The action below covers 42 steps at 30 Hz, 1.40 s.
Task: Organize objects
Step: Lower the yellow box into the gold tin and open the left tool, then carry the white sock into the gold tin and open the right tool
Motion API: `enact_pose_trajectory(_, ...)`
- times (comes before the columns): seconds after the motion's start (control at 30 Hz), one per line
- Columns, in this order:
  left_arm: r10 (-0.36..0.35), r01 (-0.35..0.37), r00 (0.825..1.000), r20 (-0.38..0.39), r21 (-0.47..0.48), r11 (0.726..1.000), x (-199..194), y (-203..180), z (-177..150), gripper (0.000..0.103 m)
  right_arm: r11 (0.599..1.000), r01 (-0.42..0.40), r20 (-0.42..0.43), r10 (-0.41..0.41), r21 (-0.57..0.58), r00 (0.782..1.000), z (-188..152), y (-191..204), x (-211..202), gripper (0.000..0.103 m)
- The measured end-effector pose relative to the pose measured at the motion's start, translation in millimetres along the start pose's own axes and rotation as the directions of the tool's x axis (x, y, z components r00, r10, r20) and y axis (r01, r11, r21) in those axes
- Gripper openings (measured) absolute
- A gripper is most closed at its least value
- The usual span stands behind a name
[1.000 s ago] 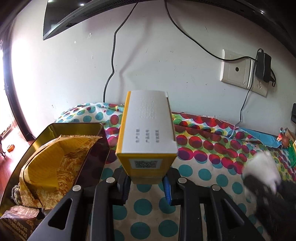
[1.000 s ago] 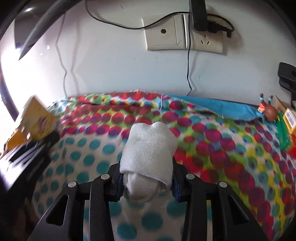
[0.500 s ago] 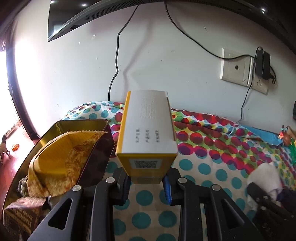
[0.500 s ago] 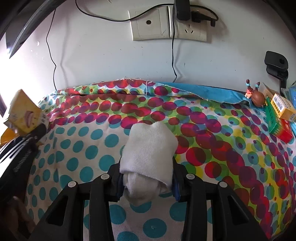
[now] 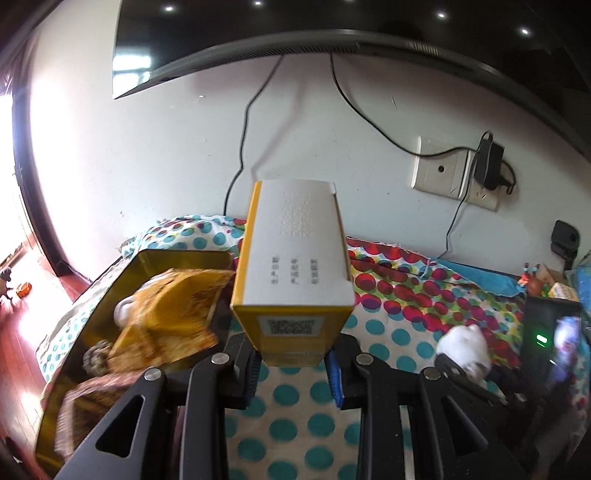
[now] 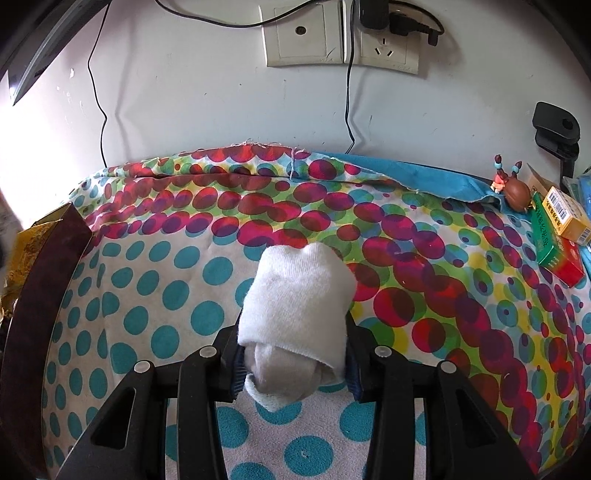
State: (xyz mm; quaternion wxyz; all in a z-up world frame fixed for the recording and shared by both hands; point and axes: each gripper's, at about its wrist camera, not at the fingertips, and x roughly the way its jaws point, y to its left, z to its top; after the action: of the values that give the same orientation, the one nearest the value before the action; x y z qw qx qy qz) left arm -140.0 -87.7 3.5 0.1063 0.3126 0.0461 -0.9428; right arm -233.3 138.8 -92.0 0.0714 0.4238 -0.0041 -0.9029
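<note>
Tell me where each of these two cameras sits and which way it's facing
Left wrist: rides the left hand-held gripper, facing the wall; its black fingers clamp a yellow box, gold tin beside.
Right wrist: rides the right hand-held gripper, facing the wall; its fingers pinch a white sock roll.
Shared: polka-dot cloth, wall socket, gold tin, sock roll.

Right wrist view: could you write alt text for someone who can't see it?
A black claw grips a rolled white sock above a polka-dot cloth. Small boxes sit far right, a wall socket behind.
</note>
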Motion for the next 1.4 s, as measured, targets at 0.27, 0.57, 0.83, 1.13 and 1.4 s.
enact_pose_trajectory(0.27,0.083,-0.083,0.994,-0.074,-0.002,0.997,-58.0,96.4,-21.1,0.03,0.999,-0.042,0.004,0.042,0.031,0.999,-0.5,-6.1,-0.7,0.042)
enact_pose_trajectory(0.57,0.075,-0.051,0.969,-0.236,0.106,0.993,-4.7,89.2,-37.0,0.03,0.994,-0.09,0.005,0.09,0.067,0.996,-1.2,-11.8,-0.9,0.044)
enact_pose_trajectory(0.83,0.147,-0.142,0.947,-0.287,0.039,0.989,57.2,111.7,-9.8,0.038,0.993,-0.095,0.004,0.094,0.066,0.996,-1.0,-11.6,-0.9,0.045)
enact_pose_trajectory(1.13,0.015,-0.017,0.994,-0.104,-0.022,1.0,-28.4,123.9,-32.1,0.091,0.997,-0.069,-0.001,0.07,0.041,0.998,-1.2,-8.3,-0.7,0.046)
enact_pose_trajectory(1.4,0.093,-0.091,0.996,0.015,-0.091,0.992,-112.3,133.3,-82.1,0.091,0.998,-0.055,0.005,0.055,0.022,0.998,-0.6,-5.3,-2.4,0.047)
